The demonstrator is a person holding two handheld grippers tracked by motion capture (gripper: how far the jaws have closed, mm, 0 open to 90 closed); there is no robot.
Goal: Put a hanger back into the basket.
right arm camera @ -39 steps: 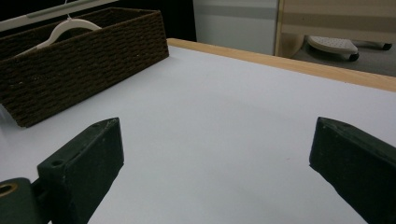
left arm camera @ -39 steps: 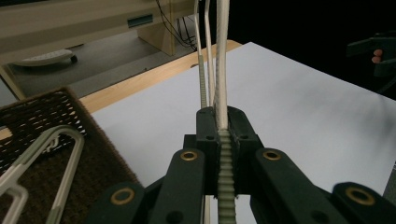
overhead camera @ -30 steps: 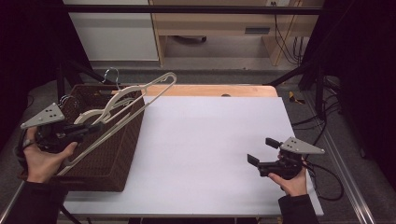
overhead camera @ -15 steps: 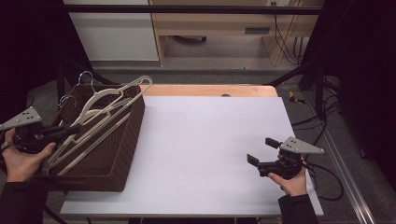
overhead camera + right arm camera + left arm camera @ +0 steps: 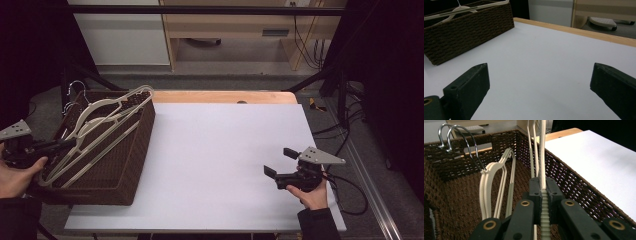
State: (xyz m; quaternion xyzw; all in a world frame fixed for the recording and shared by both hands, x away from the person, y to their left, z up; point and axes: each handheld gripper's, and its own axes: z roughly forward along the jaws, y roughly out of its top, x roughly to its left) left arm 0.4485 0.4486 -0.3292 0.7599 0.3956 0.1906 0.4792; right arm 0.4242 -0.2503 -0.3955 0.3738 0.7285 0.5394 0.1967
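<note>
A brown wicker basket (image 5: 142,131) stands at the table's left edge with several cream plastic hangers (image 5: 102,120) in it. My left gripper (image 5: 70,143) is at the basket's left side, shut on the ribbed lower bar of one hanger (image 5: 543,157), which leans across the basket with its far end over the right rim. The left gripper view shows my jaws (image 5: 543,192) pinching that bar, with two more hangers (image 5: 496,185) lying on the basket floor (image 5: 461,202), metal hooks at the far wall. My right gripper (image 5: 280,161) rests open at the table's right, nothing between its jaws (image 5: 539,82).
The white tabletop (image 5: 220,150) stretches between the basket and my right hand, with a wooden strip (image 5: 225,96) along its far edge. Beyond it are a cabinet and a shelf on the floor. Cables trail off the table's right side.
My left gripper has moved left and down with the hanger, which now lies lower and further inside the basket. The right gripper has stayed where it was.
</note>
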